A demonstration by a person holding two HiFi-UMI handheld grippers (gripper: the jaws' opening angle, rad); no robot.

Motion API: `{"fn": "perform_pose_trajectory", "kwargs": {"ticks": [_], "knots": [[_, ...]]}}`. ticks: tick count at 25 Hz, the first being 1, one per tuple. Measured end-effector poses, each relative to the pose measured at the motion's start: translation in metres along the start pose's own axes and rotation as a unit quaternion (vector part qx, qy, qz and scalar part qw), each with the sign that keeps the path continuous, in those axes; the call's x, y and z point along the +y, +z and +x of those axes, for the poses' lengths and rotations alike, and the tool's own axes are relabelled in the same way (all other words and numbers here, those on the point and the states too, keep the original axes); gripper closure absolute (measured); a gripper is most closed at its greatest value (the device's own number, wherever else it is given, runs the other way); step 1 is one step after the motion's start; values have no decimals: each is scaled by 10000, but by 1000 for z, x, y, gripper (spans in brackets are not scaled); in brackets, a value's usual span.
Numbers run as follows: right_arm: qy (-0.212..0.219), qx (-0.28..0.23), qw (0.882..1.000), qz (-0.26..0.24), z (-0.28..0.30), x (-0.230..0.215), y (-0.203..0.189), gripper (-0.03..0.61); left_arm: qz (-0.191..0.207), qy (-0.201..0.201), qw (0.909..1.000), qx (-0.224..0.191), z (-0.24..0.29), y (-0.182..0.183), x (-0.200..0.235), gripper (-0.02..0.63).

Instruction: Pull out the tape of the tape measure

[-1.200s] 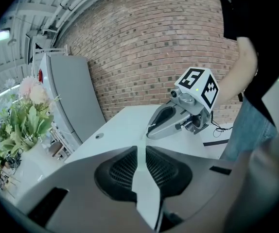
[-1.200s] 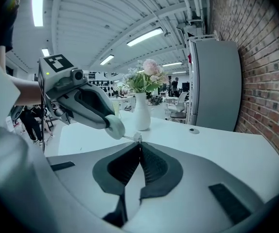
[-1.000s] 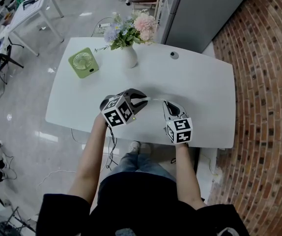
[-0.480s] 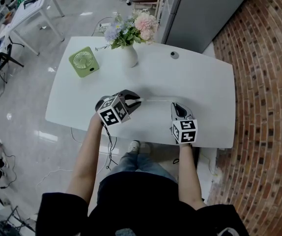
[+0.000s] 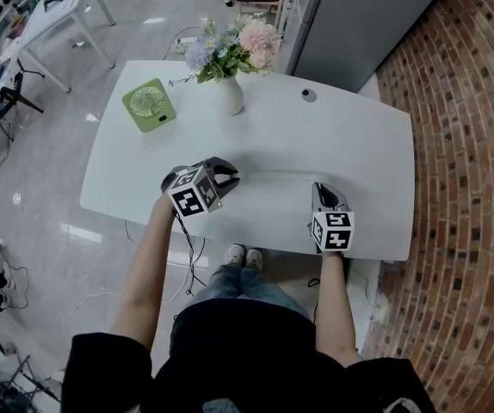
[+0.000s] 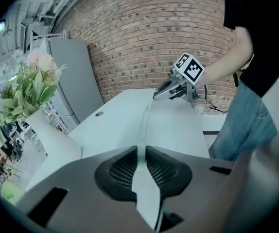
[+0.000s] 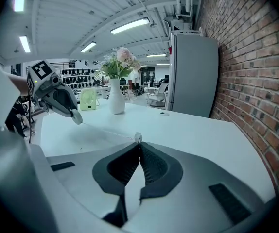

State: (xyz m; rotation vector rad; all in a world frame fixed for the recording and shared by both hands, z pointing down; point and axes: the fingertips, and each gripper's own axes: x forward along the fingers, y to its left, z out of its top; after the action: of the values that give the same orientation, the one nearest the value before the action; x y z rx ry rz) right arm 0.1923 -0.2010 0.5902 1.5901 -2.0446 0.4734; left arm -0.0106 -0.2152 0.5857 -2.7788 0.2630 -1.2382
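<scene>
On the white table [image 5: 359, 144], my left gripper [image 5: 228, 176] is shut on the small white tape measure case [image 6: 144, 188], which fills the gap between its pads. A thin pale tape [image 5: 273, 176] stretches from the case, just above the tabletop, to my right gripper [image 5: 319, 188]. The right gripper is shut on the tape's end hook [image 7: 138, 138]. In the right gripper view the tape [image 7: 108, 131] leads to the case [image 7: 77, 117] at the left gripper's tip. The left gripper view shows the tape [image 6: 146, 123] running to the right gripper [image 6: 155, 97].
A white vase of flowers [image 5: 227, 93] and a green desk fan [image 5: 149, 104] stand at the table's far side, with a small round cap [image 5: 309, 95] near the back edge. A grey cabinet [image 5: 359, 15] and a brick wall [image 5: 462, 144] lie beyond. Both grippers are near the table's front edge.
The two grippers have drawn apart: the right one went right, the left one slightly left and lower. The stretch of tape between them has grown longer.
</scene>
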Motion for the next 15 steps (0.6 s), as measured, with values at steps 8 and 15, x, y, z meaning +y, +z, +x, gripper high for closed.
{"fn": "perform_pose_trajectory", "kwargs": {"ticks": [8,15], "knots": [[-204,111,9997,114,2,-25,-11,574,-28,-28,9997,248,1,-21,8,545],[-188,166,9996,147,9,-29,-14,572,-13,-46,9996,289,8,-24,13,544]]}}
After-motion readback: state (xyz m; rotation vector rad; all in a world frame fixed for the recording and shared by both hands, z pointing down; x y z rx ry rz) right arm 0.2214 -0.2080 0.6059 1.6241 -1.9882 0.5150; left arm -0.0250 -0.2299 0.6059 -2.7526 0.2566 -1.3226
